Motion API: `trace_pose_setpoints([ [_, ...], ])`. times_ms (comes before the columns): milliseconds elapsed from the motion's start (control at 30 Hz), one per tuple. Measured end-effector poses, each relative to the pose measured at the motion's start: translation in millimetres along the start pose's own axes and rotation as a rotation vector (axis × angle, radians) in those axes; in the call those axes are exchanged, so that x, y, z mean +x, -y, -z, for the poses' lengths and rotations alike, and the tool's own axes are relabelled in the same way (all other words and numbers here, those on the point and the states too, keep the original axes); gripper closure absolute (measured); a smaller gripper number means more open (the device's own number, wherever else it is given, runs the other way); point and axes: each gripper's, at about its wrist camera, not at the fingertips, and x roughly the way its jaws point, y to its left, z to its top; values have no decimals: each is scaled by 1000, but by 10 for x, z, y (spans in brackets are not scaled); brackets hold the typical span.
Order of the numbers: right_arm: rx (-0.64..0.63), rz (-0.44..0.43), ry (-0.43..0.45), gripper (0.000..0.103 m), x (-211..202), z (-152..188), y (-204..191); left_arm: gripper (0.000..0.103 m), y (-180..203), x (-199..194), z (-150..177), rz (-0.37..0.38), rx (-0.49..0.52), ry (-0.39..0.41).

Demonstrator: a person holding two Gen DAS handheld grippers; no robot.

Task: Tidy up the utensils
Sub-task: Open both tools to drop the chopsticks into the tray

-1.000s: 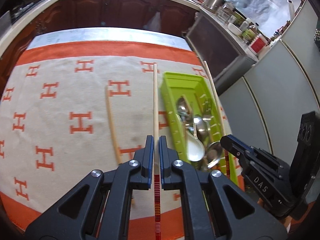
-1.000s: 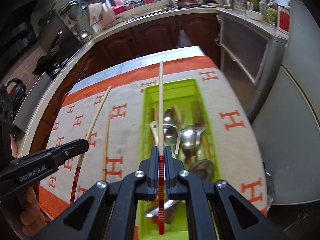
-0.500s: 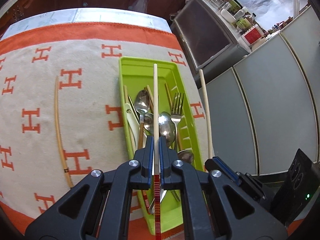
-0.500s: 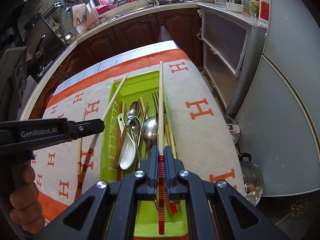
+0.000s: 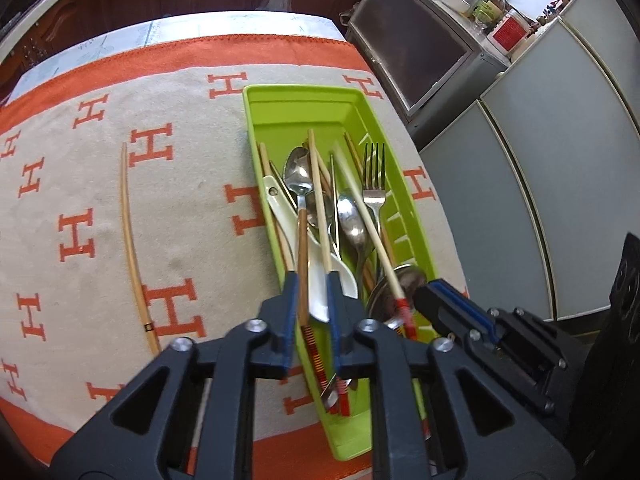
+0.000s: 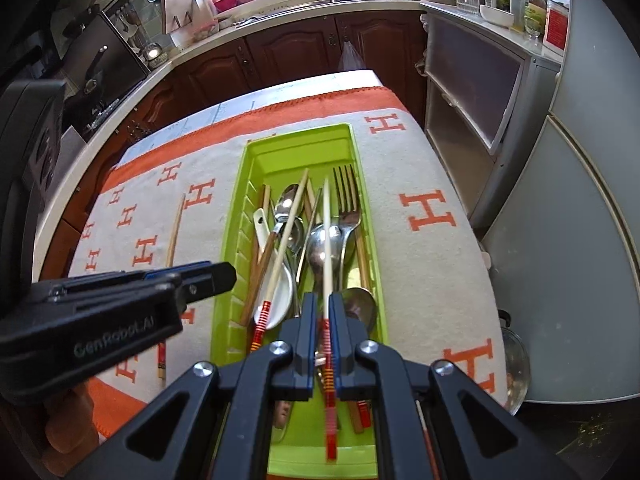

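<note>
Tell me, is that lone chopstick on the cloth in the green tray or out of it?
Out. The lone chopstick lies flat on the patterned cloth, left of the green tray and apart from it.

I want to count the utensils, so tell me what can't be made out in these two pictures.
- Left wrist view: the green tray's near end sits behind the left claw.
- Right wrist view: the right claw covers the handle ends in the tray; its chopstick is motion-blurred.
- Both views: the piled spoons and chopsticks overlap, so no exact count.
- Right wrist view: the chopstick on the cloth runs behind the left claw.
</note>
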Motion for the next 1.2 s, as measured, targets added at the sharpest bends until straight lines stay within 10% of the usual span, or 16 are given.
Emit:
trace_pose_setpoints([
  [100,3,-11,1,97,-6,-3,-31,62,-73,-135,73,-18,3,31],
  [633,38,-76,9,83,-68,62,-250,46,-632,-629,567,-172,49,110],
  [1200,-82,-180,2,82,-50,-32,-1121,46,-1439,-1048,752,-340,-105,208],
])
